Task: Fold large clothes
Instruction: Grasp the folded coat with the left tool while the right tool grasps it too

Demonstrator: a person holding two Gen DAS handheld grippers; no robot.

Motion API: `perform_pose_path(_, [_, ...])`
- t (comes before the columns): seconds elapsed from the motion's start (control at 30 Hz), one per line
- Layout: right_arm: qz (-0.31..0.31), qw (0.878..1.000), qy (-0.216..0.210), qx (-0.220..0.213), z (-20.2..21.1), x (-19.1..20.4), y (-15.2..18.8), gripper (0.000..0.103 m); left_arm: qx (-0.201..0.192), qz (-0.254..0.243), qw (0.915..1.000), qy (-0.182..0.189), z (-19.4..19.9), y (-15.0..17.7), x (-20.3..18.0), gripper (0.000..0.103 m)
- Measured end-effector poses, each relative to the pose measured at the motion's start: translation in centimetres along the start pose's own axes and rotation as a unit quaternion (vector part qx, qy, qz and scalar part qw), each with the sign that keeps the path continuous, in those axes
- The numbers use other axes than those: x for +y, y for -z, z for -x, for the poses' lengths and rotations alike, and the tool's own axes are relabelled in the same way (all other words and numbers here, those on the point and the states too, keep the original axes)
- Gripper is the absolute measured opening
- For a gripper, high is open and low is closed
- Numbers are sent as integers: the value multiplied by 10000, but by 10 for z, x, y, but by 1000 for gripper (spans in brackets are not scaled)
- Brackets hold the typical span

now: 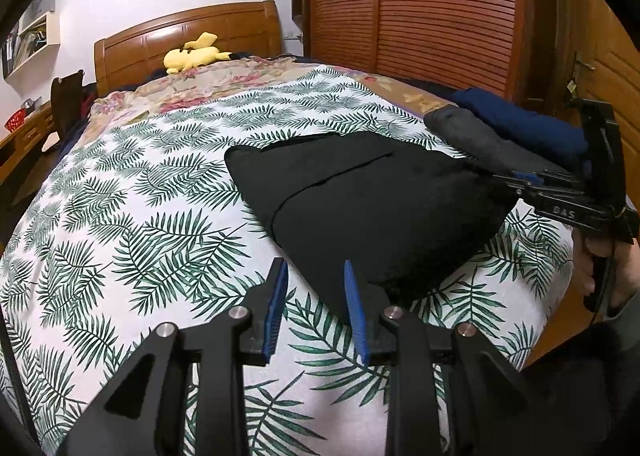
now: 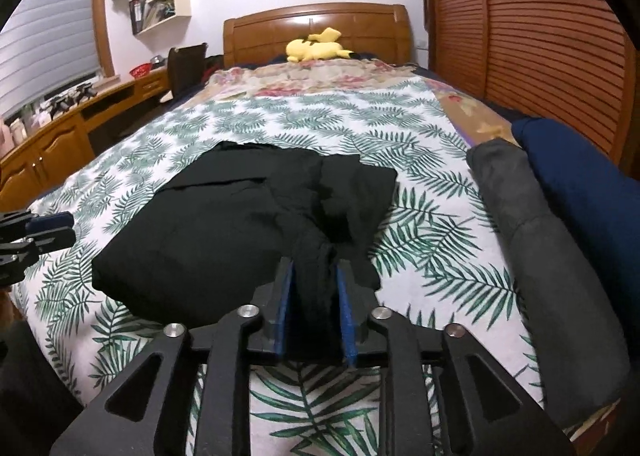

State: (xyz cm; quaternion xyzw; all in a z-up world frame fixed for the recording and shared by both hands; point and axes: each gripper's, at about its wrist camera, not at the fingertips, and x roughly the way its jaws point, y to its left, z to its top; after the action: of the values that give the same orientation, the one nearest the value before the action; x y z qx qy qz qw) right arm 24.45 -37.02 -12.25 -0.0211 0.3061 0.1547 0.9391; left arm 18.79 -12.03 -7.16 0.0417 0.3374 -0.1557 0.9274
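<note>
A black garment lies folded in a rough block on the leaf-print bedsheet. My left gripper hovers open at the garment's near corner, with nothing between its blue pads. My right gripper sits at the garment's opposite end. A bunched fold of the black cloth stands between its blue pads, which look slightly parted from it.
A rolled grey cloth and a navy one lie along the bed's right edge. A yellow plush toy rests by the headboard. Slatted wardrobe doors stand right, a wooden desk left.
</note>
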Motion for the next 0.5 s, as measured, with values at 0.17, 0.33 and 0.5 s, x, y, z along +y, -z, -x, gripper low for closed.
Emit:
perform_pose_path(0.17, [-208,9996,35,167,-6,-12,9,57,22,26,10000,13,-17,-7,9,27])
perform_pose_path(0.33, [-643,9969,-260,367,-14,-25,20,61,-21,43,10000,64,-38,-24,21,27])
perform_pose_path(0.5, [-810,9951,-255,515,-26,-27,26,70,8,88,9999,139,-71,-49,38,28])
